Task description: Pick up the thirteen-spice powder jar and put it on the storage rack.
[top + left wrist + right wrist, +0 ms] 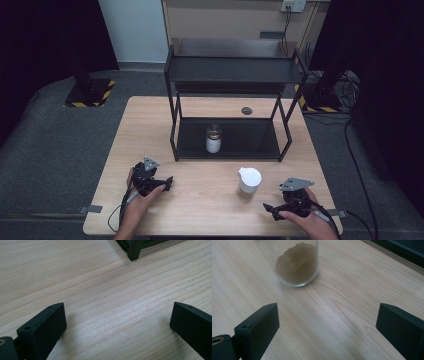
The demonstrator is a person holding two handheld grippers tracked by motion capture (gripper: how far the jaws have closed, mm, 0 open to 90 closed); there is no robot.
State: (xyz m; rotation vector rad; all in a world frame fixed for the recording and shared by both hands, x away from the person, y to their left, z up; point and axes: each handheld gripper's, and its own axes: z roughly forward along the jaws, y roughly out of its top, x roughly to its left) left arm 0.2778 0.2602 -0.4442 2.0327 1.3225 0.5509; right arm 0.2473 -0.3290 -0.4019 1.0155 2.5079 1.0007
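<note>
On the table [200, 200], just in front of the black rack [230, 75], we count one white-lidded jar [249, 182] of brown powder. Right gripper [270, 209] near it, left gripper [169, 182] farther off, both gaping, empty. Second jar [214, 138] inside rack.

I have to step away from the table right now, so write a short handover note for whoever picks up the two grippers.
Left gripper: open, empty, resting low over the table near its front left.
Right gripper: open, empty, near the front right, aimed at the glass jar with the white lid.
That jar stands upright on the table in front of the rack and holds brown powder.
A second jar with white contents stands on the rack's lower shelf.
Done: nothing gripped yet.
Left: probably grasp the white-lidded jar and shelve it, judging by the second jar.
</note>
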